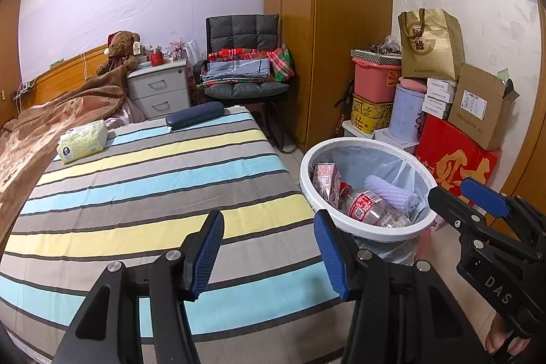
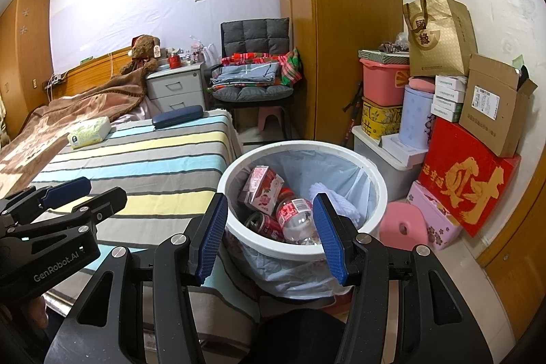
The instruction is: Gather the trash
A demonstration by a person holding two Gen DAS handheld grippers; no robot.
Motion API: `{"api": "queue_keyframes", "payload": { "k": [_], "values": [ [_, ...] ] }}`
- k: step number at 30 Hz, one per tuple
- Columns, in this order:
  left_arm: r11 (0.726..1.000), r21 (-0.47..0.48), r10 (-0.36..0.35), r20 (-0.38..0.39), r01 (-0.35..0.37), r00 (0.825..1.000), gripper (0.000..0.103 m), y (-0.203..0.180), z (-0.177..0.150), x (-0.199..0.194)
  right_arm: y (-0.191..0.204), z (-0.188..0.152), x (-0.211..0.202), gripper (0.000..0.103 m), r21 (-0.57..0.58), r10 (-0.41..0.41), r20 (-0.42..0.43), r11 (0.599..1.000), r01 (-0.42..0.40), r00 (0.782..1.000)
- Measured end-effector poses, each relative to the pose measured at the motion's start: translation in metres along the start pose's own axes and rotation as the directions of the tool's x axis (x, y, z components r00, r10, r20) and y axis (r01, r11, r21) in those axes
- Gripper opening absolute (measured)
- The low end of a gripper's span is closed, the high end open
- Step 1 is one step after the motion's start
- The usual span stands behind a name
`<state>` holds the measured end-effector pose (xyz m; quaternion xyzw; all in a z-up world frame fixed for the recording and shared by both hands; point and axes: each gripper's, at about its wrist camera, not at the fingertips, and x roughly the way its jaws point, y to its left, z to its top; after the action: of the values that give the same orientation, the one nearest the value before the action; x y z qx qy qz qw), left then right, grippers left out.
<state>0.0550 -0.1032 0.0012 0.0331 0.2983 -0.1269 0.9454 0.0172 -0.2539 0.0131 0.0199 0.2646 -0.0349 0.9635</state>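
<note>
From where I steer: bed (image 1: 153,193) surface wide open up to tissue pack (image 1: 83,141) & dark case (image 1: 194,115). Bin (image 2: 377,193) mouth unblocked from above; stacked boxes (image 2: 467,179) crowd its right, wardrobe (image 2: 344,33) behind.

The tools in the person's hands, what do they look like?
Both are black plastic frames with silver screws. Each left tool finger carries a ridged blue pad, and so does each on the right tool. White lettering reads "DAS" on the right tool's side and "GenRobot.AI" on the left tool's. No sleeves or cables show.
</note>
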Motion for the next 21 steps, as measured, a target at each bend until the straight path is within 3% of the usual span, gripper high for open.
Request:
{"api": "queue_keyframes", "payload": {
  "k": [21],
  "values": [
    [1.0,-0.003,0.003,-0.004,-0.003,1.0,0.055,-0.0023,-0.0041,-0.0005,0.0026,0.0026,-0.0013,0.054,0.0,0.001,-0.001,1.0,-0.001,1.0]
  ]
}}
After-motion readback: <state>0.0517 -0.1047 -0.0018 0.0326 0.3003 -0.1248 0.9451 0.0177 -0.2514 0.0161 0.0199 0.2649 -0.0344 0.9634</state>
